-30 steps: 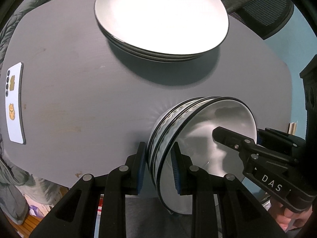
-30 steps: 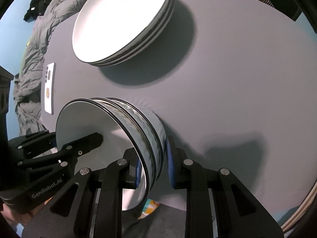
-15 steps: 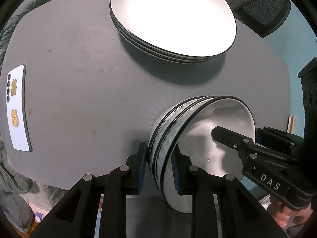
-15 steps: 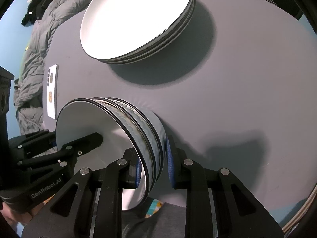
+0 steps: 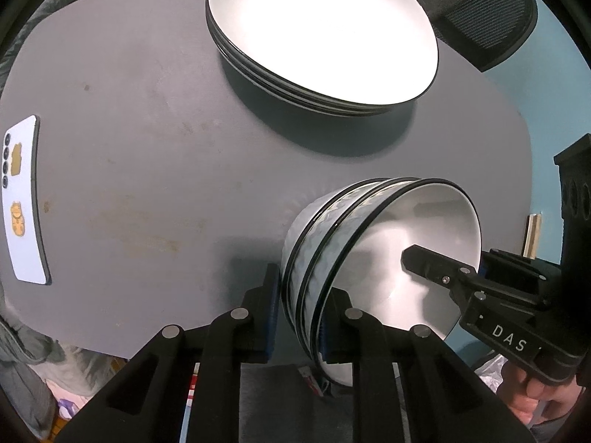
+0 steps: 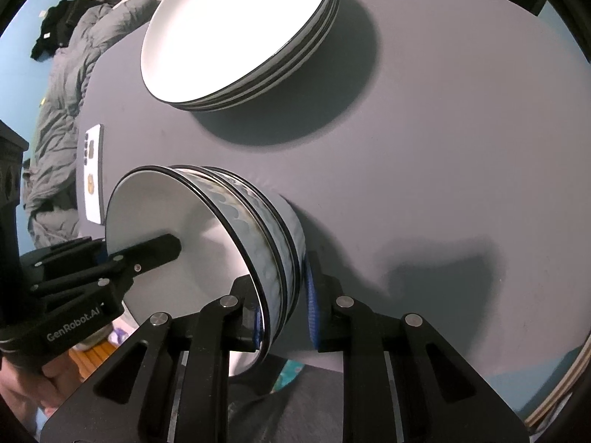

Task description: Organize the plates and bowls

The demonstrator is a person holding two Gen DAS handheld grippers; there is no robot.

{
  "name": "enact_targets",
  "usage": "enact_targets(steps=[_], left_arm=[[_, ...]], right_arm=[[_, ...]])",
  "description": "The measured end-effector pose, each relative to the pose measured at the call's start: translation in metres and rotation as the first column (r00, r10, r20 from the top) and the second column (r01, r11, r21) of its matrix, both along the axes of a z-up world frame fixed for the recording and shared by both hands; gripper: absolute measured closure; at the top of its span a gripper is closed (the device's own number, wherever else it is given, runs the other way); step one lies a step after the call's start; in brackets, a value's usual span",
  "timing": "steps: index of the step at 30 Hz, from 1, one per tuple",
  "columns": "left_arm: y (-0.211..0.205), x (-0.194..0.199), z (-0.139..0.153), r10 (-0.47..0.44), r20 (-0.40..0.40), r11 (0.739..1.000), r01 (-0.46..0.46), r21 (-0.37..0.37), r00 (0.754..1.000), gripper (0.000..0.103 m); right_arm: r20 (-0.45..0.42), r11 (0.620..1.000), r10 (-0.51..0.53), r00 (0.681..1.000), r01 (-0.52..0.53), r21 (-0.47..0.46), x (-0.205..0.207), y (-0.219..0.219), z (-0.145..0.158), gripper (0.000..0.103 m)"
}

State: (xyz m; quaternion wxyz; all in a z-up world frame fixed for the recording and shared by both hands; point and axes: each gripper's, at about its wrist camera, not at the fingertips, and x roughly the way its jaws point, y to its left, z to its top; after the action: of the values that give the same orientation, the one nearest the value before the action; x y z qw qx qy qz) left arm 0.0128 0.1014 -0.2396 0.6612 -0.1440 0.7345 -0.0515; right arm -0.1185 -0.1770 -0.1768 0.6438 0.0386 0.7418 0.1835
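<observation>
Since 1 s ago: plate stack (image 5: 321, 33) sits further right and lower in the left wrist view, phone (image 5: 22, 199) lower too, so left cam has shifted across the table; jaws on both sides are closing in on the rim.

Bowl stack (image 5: 373, 258), approx 3 nested bowls w/ black rims and blue wave pattern outside, sits near the table (image 5: 147, 147) edge, close to the person. Left gripper (image 5: 297, 313) straddles the near rim, one pad outside, one inside, pads look pressed on the walls. Right gripper (image 6: 282, 308) does the same on the opposite rim, pads seem on it too. Both claws therefore clamped on the bowl stack, two-handed hold.

Handling, judged: ceramic, stiff, glazed so slippery, breakable, prob heavy as a stack. Nested rims can slide vs each other; grip across all rims at opposite sides, keep level, no tilt.

Outward: plate stack further in on the table, well apart from the bowls. Phone face down at the left edge. Mesh chair (image 5: 487, 18) behind the table, grey bedding (image 6: 59, 74) beyond.
</observation>
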Motion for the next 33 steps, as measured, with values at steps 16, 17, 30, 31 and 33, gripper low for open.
enact_targets(steps=[16,17,30,31,33], left_arm=[[-0.016,-0.006,-0.006,-0.014,-0.004,1.000,0.014,-0.002,1.000,0.085],[-0.017,-0.007,-0.006,-0.017,-0.008,1.000,0.017,0.002,1.000,0.085],[-0.013,-0.012,0.013,0.002,0.006,1.000,-0.002,0.004,1.000,0.085],[-0.010,-0.009,0.017,0.001,0.013,1.000,-0.001,0.006,1.000,0.085],[-0.010,-0.006,0.023,-0.002,0.025,1.000,0.002,0.011,1.000,0.085]], right_arm=[[0.005,0.999,0.030,1.000,-0.030,-0.030,-0.003,0.009,0.000,0.085],[0.003,0.999,0.034,0.999,-0.034,-0.029,-0.003,0.010,0.000,0.085],[-0.004,1.000,0.022,1.000,-0.022,0.008,0.005,0.027,0.014,0.086],[-0.001,1.000,0.017,1.000,-0.017,0.011,0.008,0.029,0.017,0.086],[0.006,1.000,0.015,1.000,-0.015,0.012,0.012,0.031,0.022,0.086]])
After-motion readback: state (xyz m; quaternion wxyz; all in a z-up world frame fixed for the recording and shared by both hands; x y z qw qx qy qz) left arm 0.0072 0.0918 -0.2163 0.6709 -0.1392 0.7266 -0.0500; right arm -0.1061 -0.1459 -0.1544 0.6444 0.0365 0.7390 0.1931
